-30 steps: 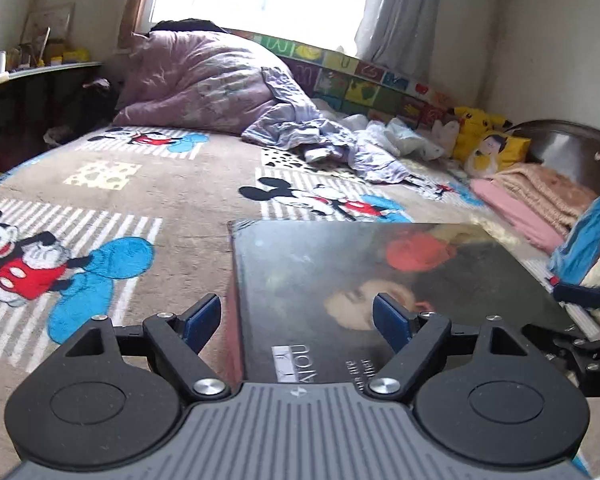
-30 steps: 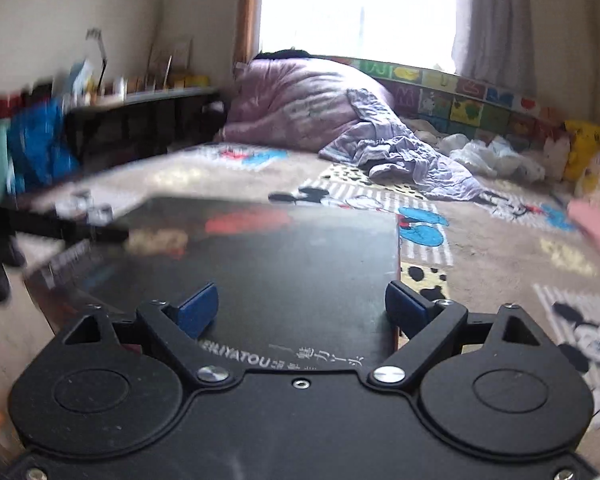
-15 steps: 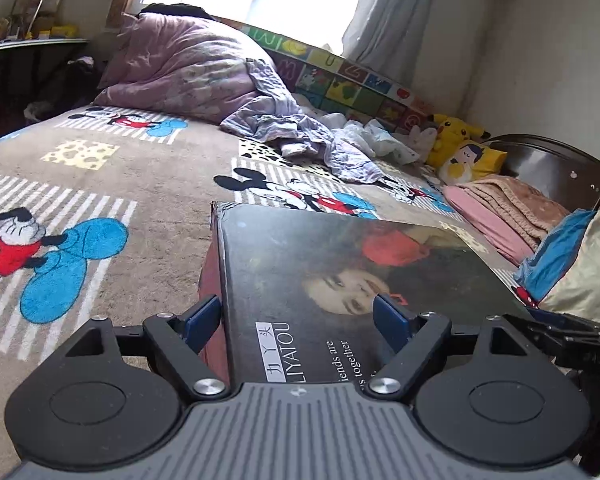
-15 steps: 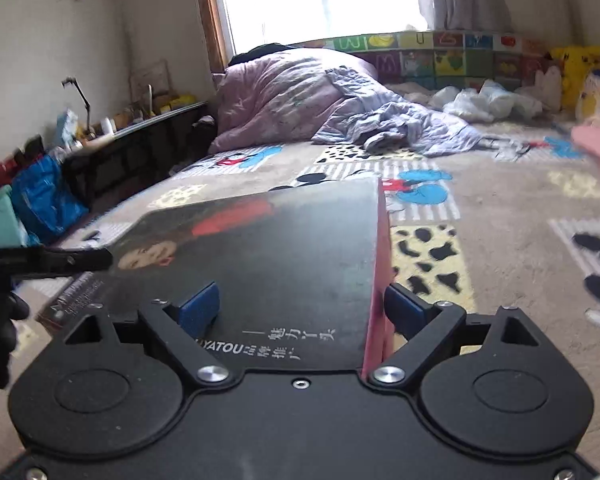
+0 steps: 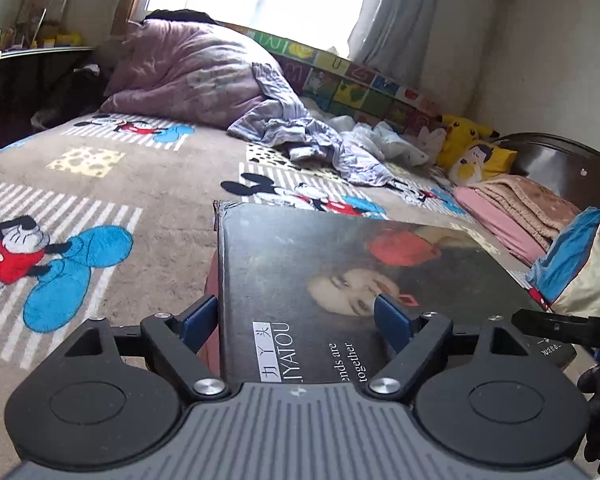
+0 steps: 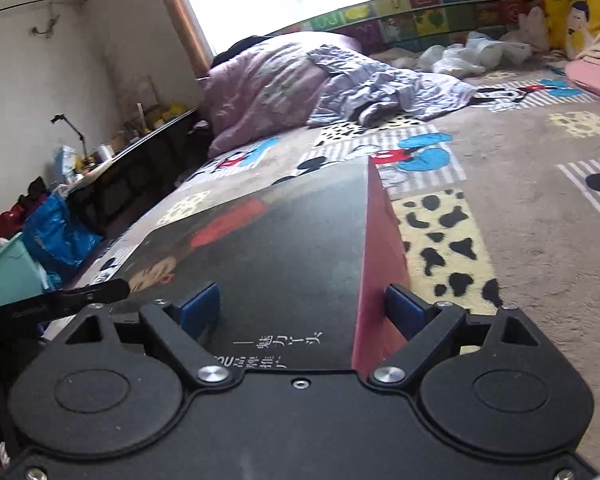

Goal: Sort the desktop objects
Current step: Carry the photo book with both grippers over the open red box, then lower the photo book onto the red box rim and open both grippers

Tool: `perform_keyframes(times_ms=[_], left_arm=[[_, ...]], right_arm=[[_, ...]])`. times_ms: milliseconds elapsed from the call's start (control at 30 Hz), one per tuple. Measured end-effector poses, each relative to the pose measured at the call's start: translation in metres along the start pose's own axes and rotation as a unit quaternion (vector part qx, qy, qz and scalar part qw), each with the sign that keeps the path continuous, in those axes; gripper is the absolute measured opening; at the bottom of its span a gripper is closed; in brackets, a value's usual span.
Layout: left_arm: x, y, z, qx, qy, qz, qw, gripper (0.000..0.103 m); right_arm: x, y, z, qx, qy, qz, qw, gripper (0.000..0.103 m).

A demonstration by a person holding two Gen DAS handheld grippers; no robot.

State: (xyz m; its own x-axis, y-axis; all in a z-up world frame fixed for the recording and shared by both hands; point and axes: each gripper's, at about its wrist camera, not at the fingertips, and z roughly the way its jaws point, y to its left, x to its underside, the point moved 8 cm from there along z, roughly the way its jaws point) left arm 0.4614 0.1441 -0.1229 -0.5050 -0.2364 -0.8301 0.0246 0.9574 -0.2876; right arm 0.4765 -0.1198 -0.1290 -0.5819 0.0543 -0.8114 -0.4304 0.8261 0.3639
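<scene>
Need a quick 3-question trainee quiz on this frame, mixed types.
1. True or false: the top of the box shows a face.
2. The box's side is: A green, B red, C white?
3. Fill in: the left claw and the right claw are both ___.
Key: 1 true; 2 B; 3 open.

box [image 5: 340, 272] | flat, dark lid, woman's portrait, red sides | level above bed blanket
</scene>
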Motion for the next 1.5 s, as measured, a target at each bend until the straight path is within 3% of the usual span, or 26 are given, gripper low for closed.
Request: perform_keyframes(times_ms=[133, 267, 500, 567, 667, 767, 933, 1233, 1500], left_arm=[[-0.001, -0.006, 0.005, -0.007, 0.016, 0.018, 0.9997, 0.085], [-0.004, -0.007, 0.001, -0.02, 0.008, 0.02, 0.9996, 0.085], [-0.007, -0.002, -0.016, -0.055, -0.025, 0.031, 0.9977, 0.085], [-0.008, -0.004, -0.022, -0.058, -0.04, 0.043, 0.9966, 0.085], [-0.008, -0.016, -0.026, -0.023, -0.046, 0.064, 0.9966, 0.085], [-0.003, -0.023, -0.015, -0.01, -0.021, 0.071, 0.9972, 0.085], [0.004, -0.03, 0.003, 0.003, 0.016, 0.08, 0.9967, 0.085], [0.013, -0.041, 0.016, -0.014, 0.031, 0.132, 0.9907, 0.088], [0.022, -0.053, 0.002, -0.038, 0.05, 0.143, 0.9876, 0.089]], right_arm=[[0.001, -0.01, -0.003, 0.036, -0.006, -0.002, 0.999, 0.09], [0.005, -0.026, 0.0, 0.025, -0.003, 0.057, 0.998, 0.091], [0.007, -0.034, -0.003, 0.016, 0.001, 0.09, 0.996, 0.092], [0.004, -0.029, -0.009, 0.024, -0.017, 0.066, 0.997, 0.092], [-0.001, -0.01, -0.017, 0.017, -0.04, 0.005, 0.999, 0.092], [-0.003, 0.016, -0.021, -0.008, -0.053, -0.061, 0.997, 0.09], [0.004, 0.043, -0.007, -0.037, -0.026, -0.116, 0.992, 0.089], [0.011, 0.032, 0.017, -0.021, -0.004, -0.13, 0.991, 0.089], [0.011, 0.035, 0.008, -0.005, 0.031, -0.118, 0.992, 0.09]])
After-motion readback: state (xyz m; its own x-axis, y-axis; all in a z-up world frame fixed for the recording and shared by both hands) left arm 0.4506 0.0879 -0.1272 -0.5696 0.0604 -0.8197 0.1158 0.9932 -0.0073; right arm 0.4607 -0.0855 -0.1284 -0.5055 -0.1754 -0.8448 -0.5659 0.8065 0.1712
